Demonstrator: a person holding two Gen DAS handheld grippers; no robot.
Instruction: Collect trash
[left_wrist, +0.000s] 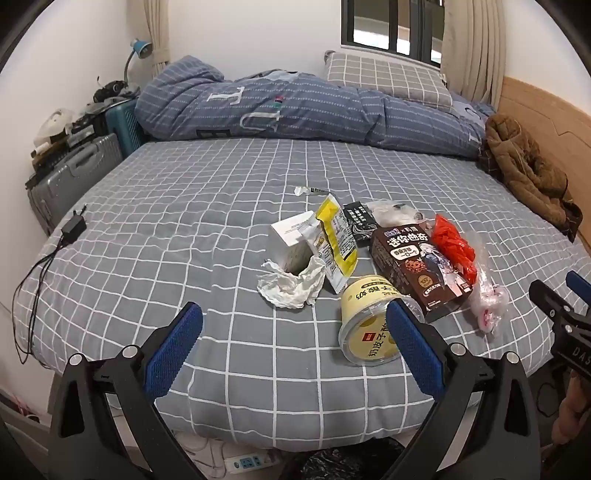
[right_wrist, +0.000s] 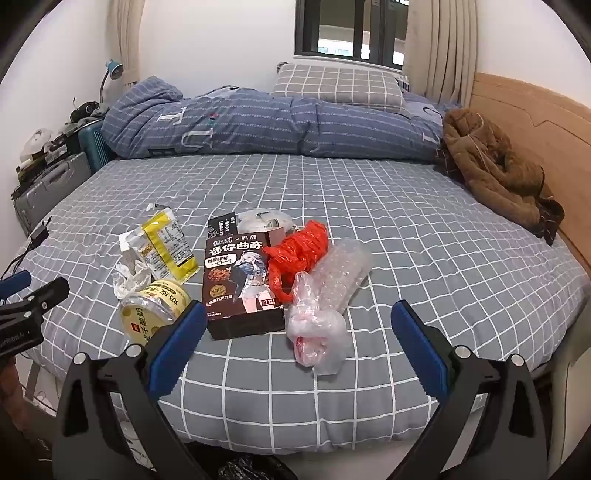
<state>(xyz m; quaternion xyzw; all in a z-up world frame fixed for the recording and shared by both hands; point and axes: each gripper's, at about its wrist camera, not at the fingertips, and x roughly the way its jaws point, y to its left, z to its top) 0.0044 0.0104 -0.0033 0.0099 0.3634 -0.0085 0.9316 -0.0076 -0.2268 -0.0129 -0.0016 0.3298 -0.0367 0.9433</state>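
Trash lies in a loose pile on the grey checked bed (left_wrist: 184, 206), near its front edge: a yellow cup (left_wrist: 369, 325) on its side, a dark cookie box (left_wrist: 421, 266), a crumpled tissue (left_wrist: 291, 284), a yellow wrapper (left_wrist: 338, 236), a red plastic bag (left_wrist: 454, 247) and bubble wrap (right_wrist: 325, 302). The left gripper (left_wrist: 295, 325) is spread wide and holds nothing; its right finger overlaps the cup. The right gripper (right_wrist: 295, 325) is also spread and empty. Only the left view shows a charger (left_wrist: 74, 227) with its cable fully; the right view shows the bubble wrap whole.
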